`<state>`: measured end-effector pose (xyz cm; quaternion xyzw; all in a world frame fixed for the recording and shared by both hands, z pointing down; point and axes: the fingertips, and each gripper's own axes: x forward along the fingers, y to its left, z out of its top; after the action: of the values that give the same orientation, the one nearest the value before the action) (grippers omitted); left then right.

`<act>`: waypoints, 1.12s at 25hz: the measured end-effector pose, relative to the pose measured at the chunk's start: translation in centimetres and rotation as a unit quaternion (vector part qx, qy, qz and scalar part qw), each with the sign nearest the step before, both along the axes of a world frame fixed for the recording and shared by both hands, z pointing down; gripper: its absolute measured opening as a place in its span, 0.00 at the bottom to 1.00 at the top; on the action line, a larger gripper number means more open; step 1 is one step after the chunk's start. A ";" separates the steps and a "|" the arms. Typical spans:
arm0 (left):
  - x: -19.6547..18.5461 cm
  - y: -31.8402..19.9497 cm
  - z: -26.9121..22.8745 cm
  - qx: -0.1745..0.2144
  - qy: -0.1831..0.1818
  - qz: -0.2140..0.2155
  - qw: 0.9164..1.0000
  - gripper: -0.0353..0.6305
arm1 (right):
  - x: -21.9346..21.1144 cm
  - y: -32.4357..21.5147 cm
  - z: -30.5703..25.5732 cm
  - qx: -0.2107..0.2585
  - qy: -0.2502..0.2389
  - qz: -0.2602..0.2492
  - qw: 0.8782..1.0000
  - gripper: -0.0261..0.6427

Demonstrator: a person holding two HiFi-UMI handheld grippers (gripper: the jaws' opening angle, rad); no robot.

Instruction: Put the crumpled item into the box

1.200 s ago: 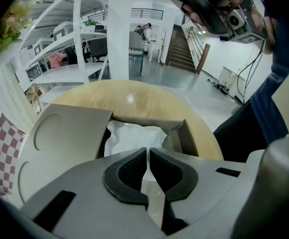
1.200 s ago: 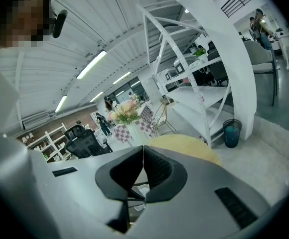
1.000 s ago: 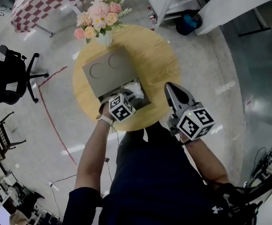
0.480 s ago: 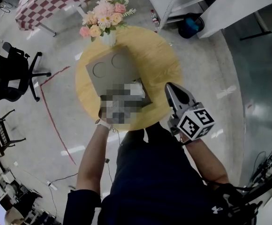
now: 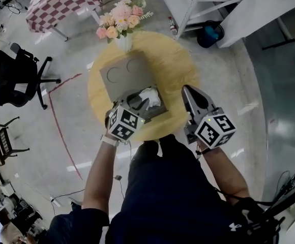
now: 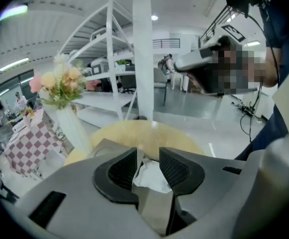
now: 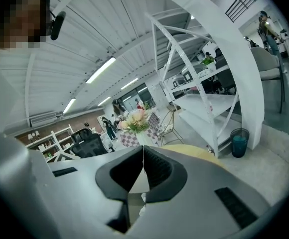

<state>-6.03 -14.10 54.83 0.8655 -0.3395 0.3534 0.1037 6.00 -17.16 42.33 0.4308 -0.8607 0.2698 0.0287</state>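
The white crumpled item (image 5: 150, 96) lies inside the open grey box (image 5: 122, 75) on the round wooden table (image 5: 175, 65). My left gripper (image 5: 134, 105) hangs above the box's near end. Its jaws have just been opening and now stand open with nothing between them. In the left gripper view the crumpled item (image 6: 152, 177) shows through the gap of that left gripper (image 6: 148, 159), lower down in the box. My right gripper (image 5: 189, 91) is shut and empty over the table's right edge; the right gripper view shows the right gripper (image 7: 143, 152) with its pads together.
A vase of pink flowers (image 5: 121, 22) stands at the table's far edge behind the box. A black office chair (image 5: 15, 75) and a checkered table (image 5: 61, 4) are to the left. White shelving and a blue bin (image 5: 212, 34) stand at the far right.
My left gripper has let go of the crumpled item, opened, and lifted up out of the box. The item stays in the box. The right gripper has barely moved.
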 end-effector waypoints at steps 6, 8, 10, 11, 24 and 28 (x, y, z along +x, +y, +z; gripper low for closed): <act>-1.3 -1.3 -7.0 0.067 0.058 -0.066 0.994 0.27 | -0.2 -0.2 -2.3 0.028 -0.004 -0.003 1.000 0.06; -1.6 -1.5 -9.1 0.087 0.075 -0.079 0.990 0.27 | -0.5 -0.3 -3.3 0.039 -0.007 -0.005 0.999 0.06; -1.7 -1.6 -11.3 0.106 0.097 -0.092 0.985 0.27 | -0.9 -0.3 -4.4 0.053 -0.010 -0.009 0.999 0.06; -1.8 -1.6 -12.5 0.116 0.108 -0.099 0.982 0.27 | -1.1 -0.4 -5.0 0.061 -0.010 -0.011 0.998 0.06; -3.4 0.2 -25.6 0.239 0.212 -0.176 0.931 0.10 | -3.0 0.5 -12.4 0.141 -0.028 -0.028 0.989 0.06; -3.2 1.3 -28.0 0.264 0.223 -0.176 0.922 0.09 | -3.6 1.2 -14.6 0.167 -0.035 -0.035 0.985 0.06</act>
<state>-9.18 -12.84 26.87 0.8445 -0.5350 0.0246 0.0048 2.44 -15.92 27.73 0.3893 -0.9087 0.1364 -0.0641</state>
